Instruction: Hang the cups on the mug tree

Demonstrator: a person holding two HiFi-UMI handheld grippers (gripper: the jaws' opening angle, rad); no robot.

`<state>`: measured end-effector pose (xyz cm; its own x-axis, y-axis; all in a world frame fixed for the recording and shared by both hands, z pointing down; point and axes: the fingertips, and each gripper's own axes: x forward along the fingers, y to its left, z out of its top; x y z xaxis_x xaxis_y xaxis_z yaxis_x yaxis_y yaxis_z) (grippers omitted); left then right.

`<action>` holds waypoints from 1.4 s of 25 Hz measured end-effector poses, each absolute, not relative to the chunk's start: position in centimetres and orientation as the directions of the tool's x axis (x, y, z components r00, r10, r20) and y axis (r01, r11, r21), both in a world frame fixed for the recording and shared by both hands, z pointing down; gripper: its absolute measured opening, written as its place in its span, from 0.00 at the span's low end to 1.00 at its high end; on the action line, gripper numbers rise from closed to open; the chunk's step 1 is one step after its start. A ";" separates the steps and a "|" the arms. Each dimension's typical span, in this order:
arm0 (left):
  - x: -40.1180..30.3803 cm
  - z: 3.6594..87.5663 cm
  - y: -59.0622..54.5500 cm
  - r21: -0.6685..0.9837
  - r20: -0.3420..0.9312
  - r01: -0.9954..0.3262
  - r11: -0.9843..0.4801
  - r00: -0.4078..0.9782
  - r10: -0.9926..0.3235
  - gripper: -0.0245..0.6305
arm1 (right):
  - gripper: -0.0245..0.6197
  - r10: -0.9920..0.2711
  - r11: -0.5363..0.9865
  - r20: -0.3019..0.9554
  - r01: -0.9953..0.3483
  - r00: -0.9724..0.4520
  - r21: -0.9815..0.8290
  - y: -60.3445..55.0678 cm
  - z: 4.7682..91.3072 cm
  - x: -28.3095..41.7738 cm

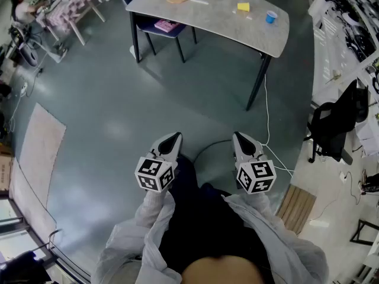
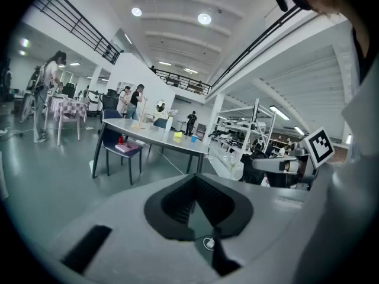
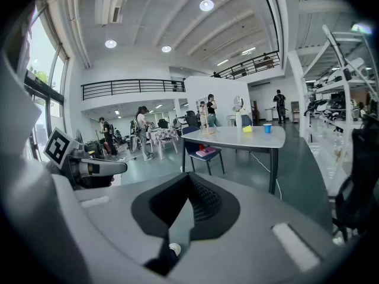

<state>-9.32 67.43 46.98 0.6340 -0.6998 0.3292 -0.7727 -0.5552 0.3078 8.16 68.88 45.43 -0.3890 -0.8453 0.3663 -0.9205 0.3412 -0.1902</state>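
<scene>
Facing the far table [image 1: 213, 13], left gripper [image 1: 172, 138] and right gripper [image 1: 239, 136] have fingers pressed together, empty.

- The left gripper [image 1: 174, 137] is held low in front of the person's torso, well short of the bench [image 1: 207, 22]. Its nose aims toward that bench and tips slightly down.
- Its fingers [image 2: 176, 203] meet at the tip with nothing between them.
- The right gripper [image 1: 239, 137] sits alongside, equally far from the bench, and points the same way with a similar downward tip.
- Its fingers [image 3: 205, 203] are pressed together and empty.
- Each marker cube [image 1: 156, 174] faces upward, and both forearms wear pale grey sleeves [image 1: 133, 238].
</scene>
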 end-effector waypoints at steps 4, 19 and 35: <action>-6.2 46.3 70.8 0.266 0.329 -0.768 -0.583 0.641 -0.694 0.04 | 0.05 -0.871 0.301 0.337 -0.930 -0.359 -0.213 72.2 45.5 12.4; -4.2 46.1 77.1 0.259 0.324 -0.765 -0.590 0.644 -0.693 0.04 | 0.41 -0.905 0.298 0.246 -0.929 -0.348 -0.217 76.9 43.9 14.7; -4.4 46.5 68.0 0.276 0.326 -0.780 -0.561 0.625 -0.709 0.04 | 0.45 -0.894 0.299 0.265 -0.922 -0.361 -0.247 67.8 44.5 14.8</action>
<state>-4.40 68.01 46.51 0.6254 -0.7089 0.3261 -0.7802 -0.5613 0.2761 14.77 67.85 44.50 -0.3611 -0.8941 0.2649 -0.9218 0.2992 -0.2465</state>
